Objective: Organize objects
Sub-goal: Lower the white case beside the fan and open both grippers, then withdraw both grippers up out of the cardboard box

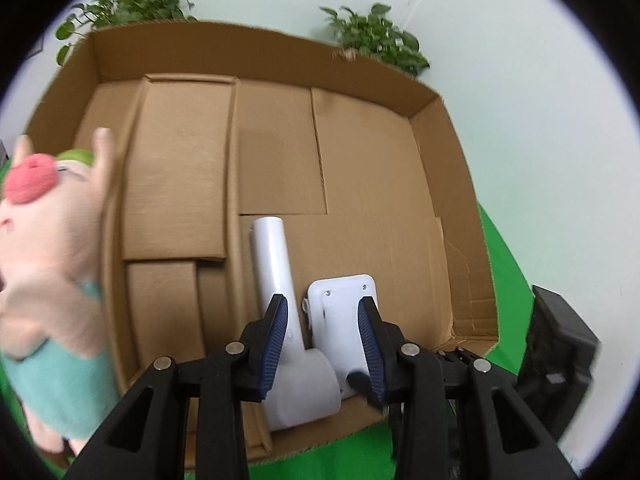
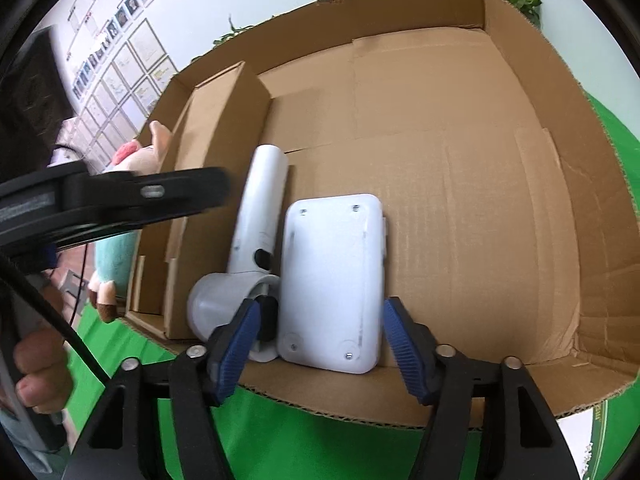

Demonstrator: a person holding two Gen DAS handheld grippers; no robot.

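A white hair dryer [image 1: 280,300] and a flat white rectangular device [image 1: 344,312] lie side by side near the front wall of an open cardboard box [image 1: 460,184]. My left gripper [image 1: 322,340] is open above both of them, empty. My right gripper [image 2: 320,344] is open, its pads either side of the near end of the white device [image 2: 332,276], with the hair dryer [image 2: 256,224] to its left. A pink pig plush toy [image 1: 48,264] in a teal outfit stands outside the box's left wall; it also shows in the right wrist view [image 2: 116,240].
The box [image 2: 560,160] sits on a green cloth [image 1: 508,272]. Cardboard inserts [image 1: 180,184] fill its left part. A black object [image 1: 560,356] stands right of the box. Potted plants [image 1: 376,36] are behind it. The left gripper's body [image 2: 100,200] crosses the right wrist view.
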